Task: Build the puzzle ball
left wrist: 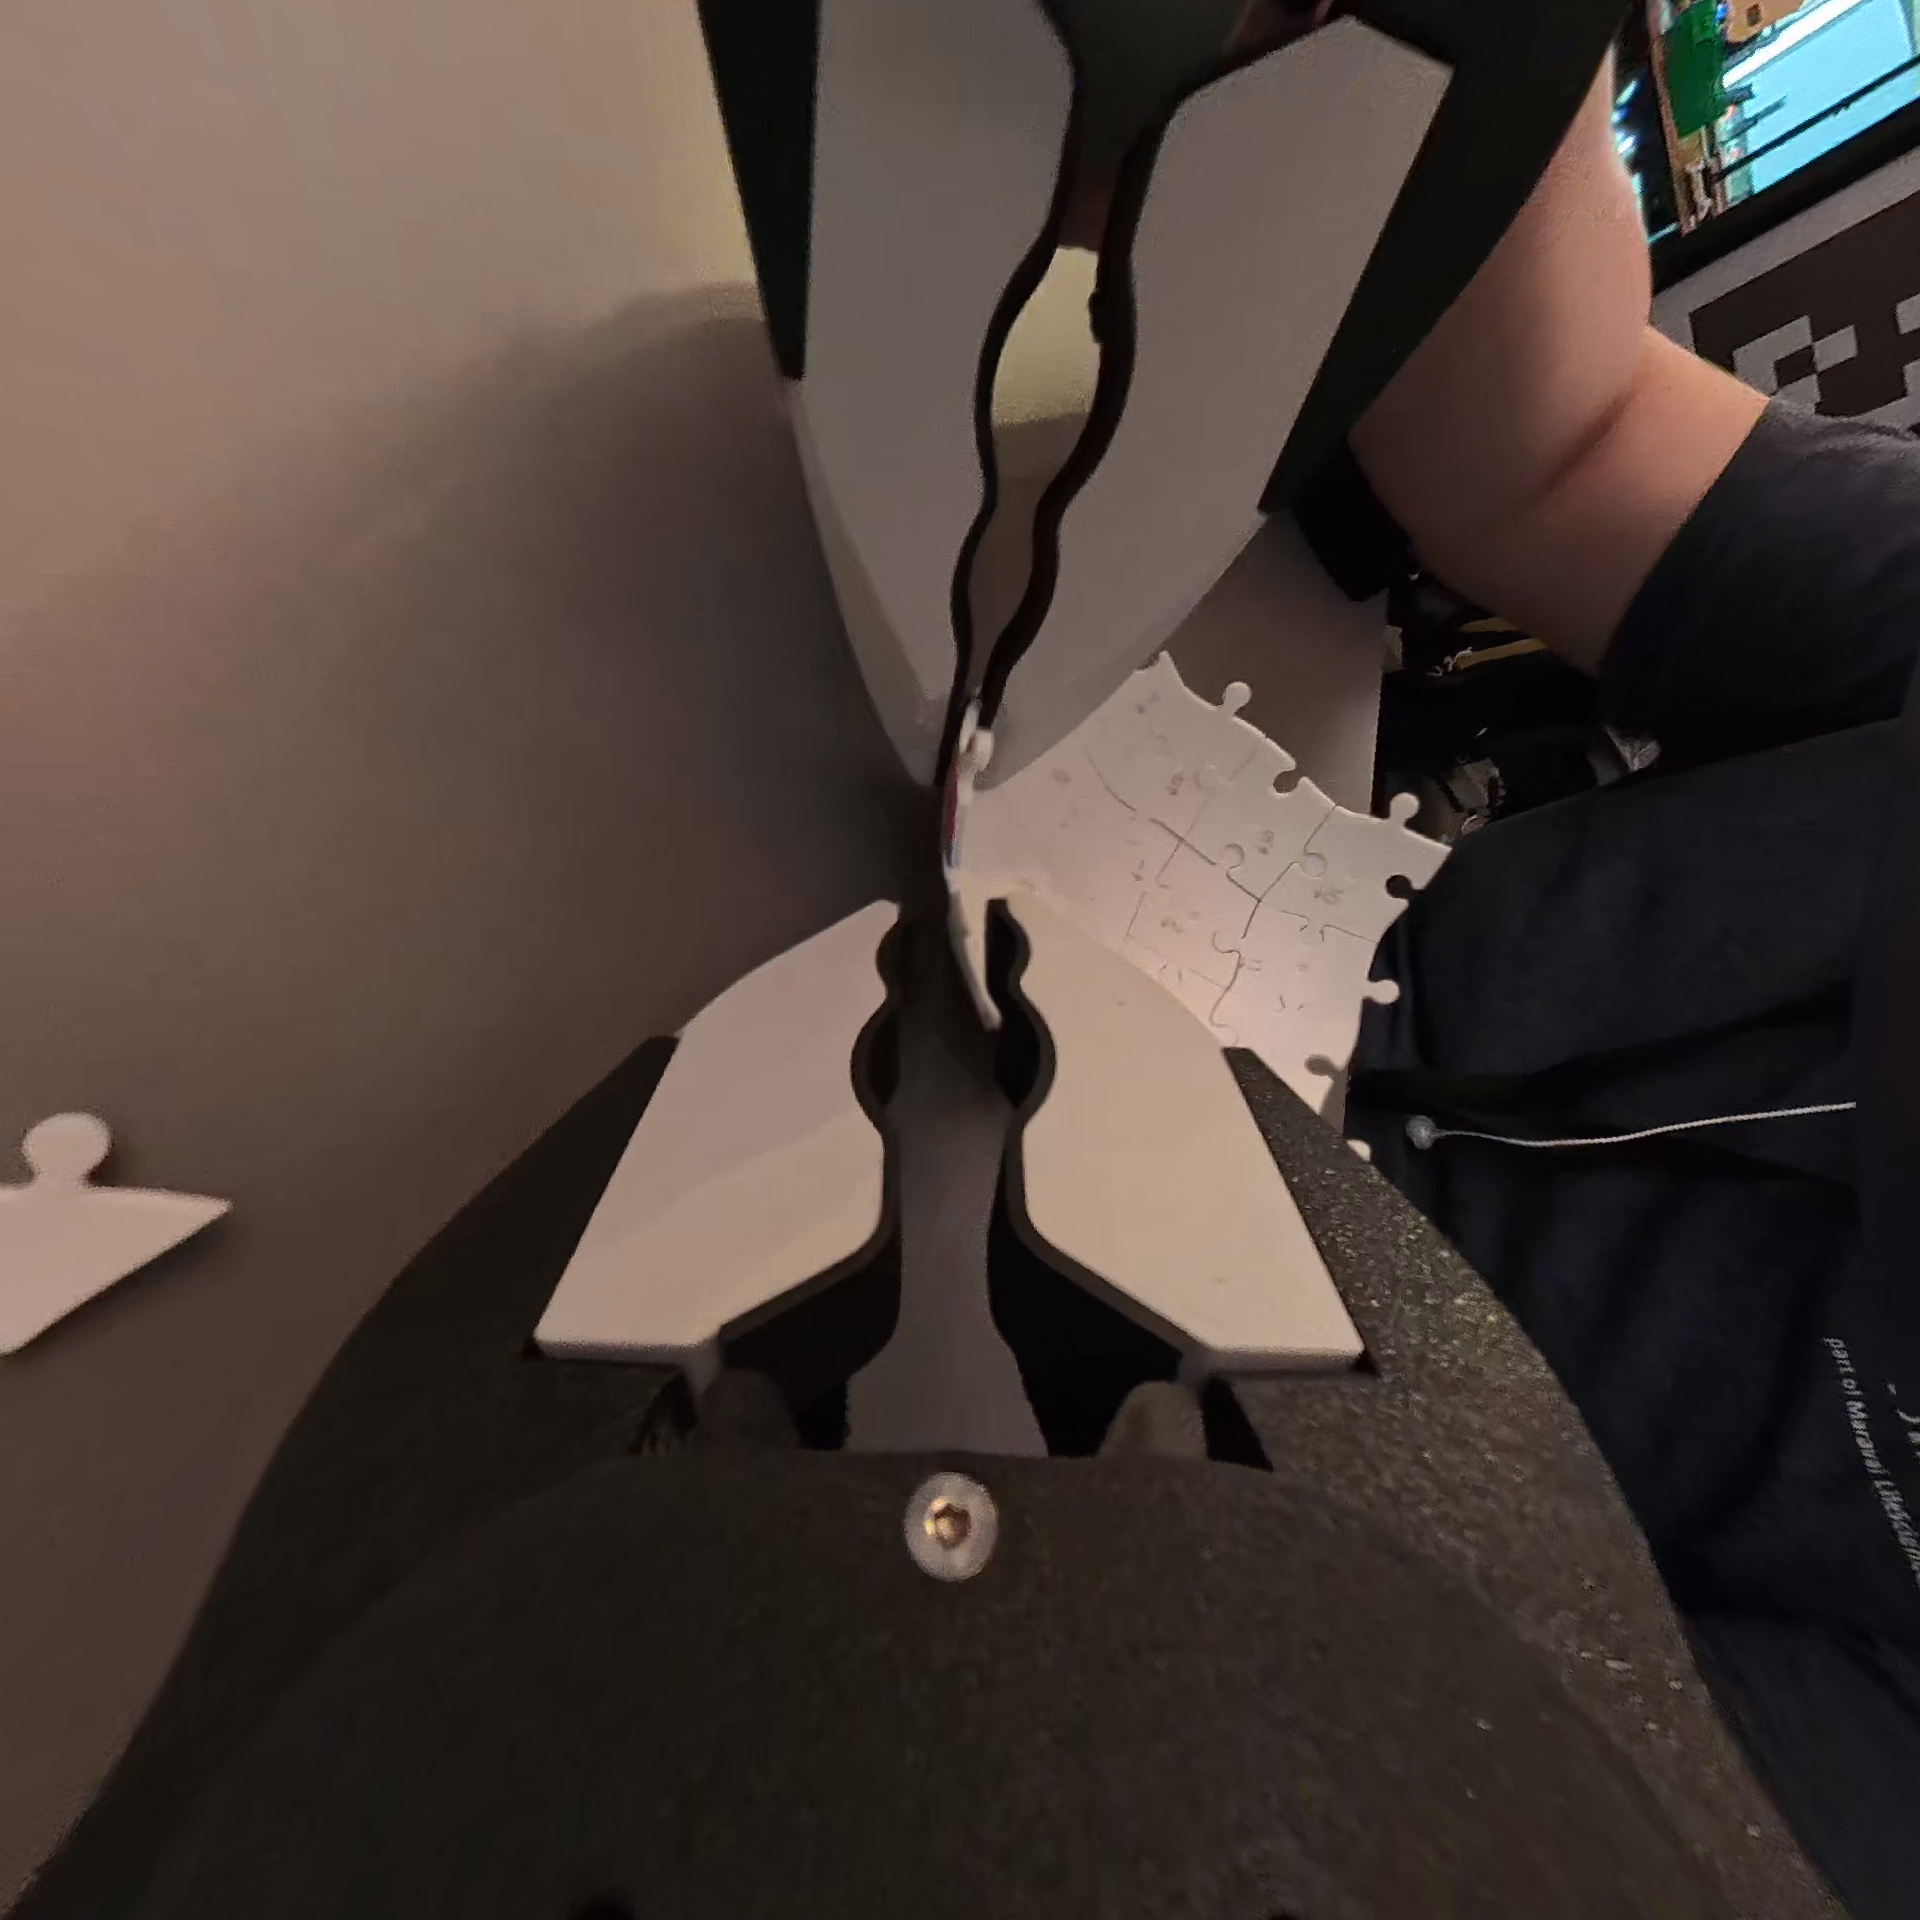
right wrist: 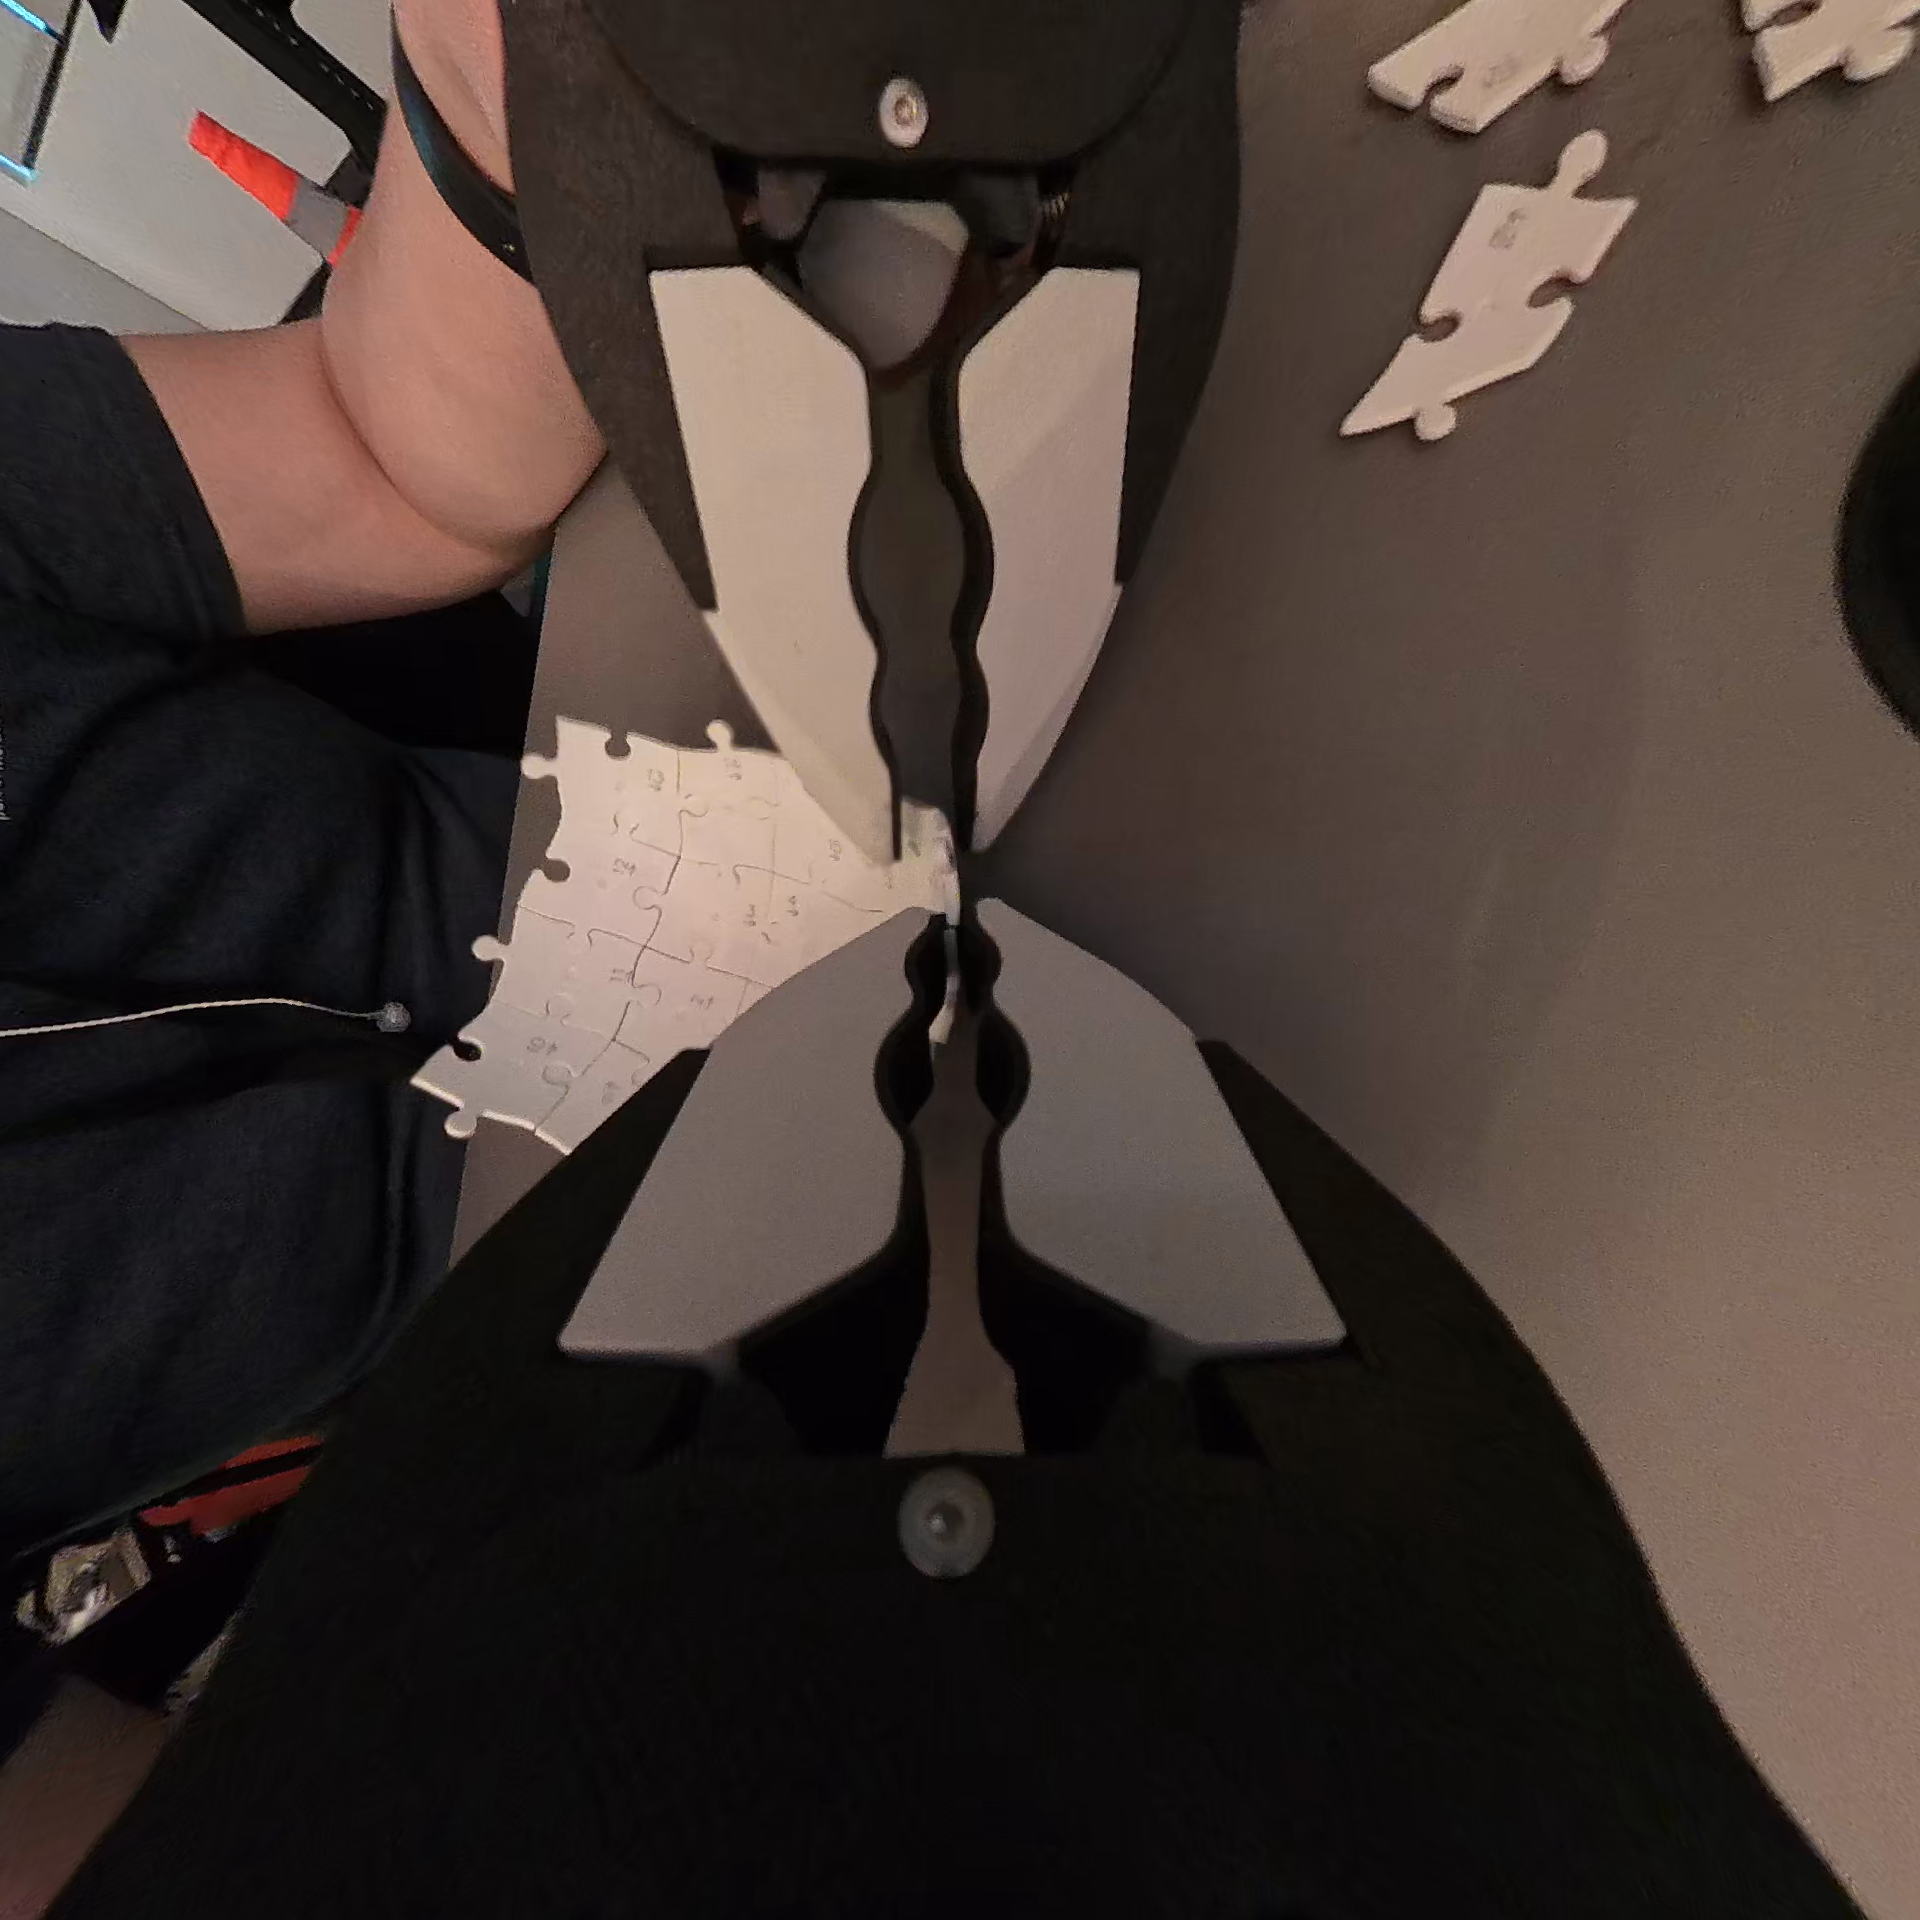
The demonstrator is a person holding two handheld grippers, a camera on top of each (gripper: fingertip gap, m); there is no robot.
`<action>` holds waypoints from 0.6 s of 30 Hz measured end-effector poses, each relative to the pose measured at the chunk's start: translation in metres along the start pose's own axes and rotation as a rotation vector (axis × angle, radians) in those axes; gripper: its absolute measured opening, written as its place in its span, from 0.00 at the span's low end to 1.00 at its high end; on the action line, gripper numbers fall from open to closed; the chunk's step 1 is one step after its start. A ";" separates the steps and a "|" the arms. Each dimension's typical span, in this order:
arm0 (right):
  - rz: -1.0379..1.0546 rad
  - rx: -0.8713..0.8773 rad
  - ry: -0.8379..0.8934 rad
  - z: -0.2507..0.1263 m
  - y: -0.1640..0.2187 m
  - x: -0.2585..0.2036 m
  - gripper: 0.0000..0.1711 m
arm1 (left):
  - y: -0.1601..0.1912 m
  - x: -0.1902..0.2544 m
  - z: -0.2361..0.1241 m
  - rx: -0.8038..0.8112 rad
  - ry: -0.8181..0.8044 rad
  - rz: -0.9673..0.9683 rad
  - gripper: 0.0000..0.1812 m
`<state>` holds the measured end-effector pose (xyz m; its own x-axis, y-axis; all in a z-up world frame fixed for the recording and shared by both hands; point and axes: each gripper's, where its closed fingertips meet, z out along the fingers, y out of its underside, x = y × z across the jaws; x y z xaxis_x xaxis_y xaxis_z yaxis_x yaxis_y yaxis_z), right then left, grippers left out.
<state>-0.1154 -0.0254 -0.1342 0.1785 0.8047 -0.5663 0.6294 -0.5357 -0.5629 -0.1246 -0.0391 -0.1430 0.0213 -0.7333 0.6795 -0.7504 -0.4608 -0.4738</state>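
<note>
A curved white section of joined puzzle pieces (left wrist: 1226,862) is held up above the grey table (left wrist: 416,727). It also shows in the right wrist view (right wrist: 665,914), with its blank numbered side facing the cameras. My left gripper (left wrist: 945,914) and my right gripper (left wrist: 961,758) meet tip to tip at one edge of the section. Each is shut on that thin edge, which shows edge-on between the fingers. In the right wrist view my right gripper (right wrist: 951,920) comes from below and the left gripper (right wrist: 930,831) from above.
Loose white pieces lie on the table: one at the left (left wrist: 83,1236), several at the far right (right wrist: 1496,291) (right wrist: 1486,52). A dark round object (right wrist: 1896,561) sits at the right edge. The person's arm (left wrist: 1538,468) and dark shirt (right wrist: 208,883) are close behind the section. My left and right fingertips are right by each other.
</note>
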 end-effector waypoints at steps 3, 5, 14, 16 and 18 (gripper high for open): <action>0.018 0.003 0.026 0.001 0.002 0.006 0.13 | -0.002 -0.004 -0.005 0.021 -0.010 -0.022 0.08; 0.008 -0.021 0.064 0.002 0.005 0.011 0.17 | -0.002 -0.006 -0.006 0.026 -0.033 -0.018 0.09; -0.113 0.012 0.103 0.005 -0.004 0.007 0.24 | -0.004 0.010 -0.025 0.096 0.121 -0.146 0.12; -0.124 0.017 0.092 0.008 -0.005 0.006 0.26 | -0.005 0.014 -0.024 0.108 0.154 -0.153 0.11; -0.129 0.016 0.100 0.010 -0.007 0.005 0.26 | -0.002 0.014 -0.024 0.104 0.153 -0.169 0.12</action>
<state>-0.1266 -0.0207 -0.1394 0.1716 0.8881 -0.4265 0.6403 -0.4296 -0.6368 -0.1382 -0.0362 -0.1193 0.0342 -0.5613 0.8269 -0.6727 -0.6249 -0.3963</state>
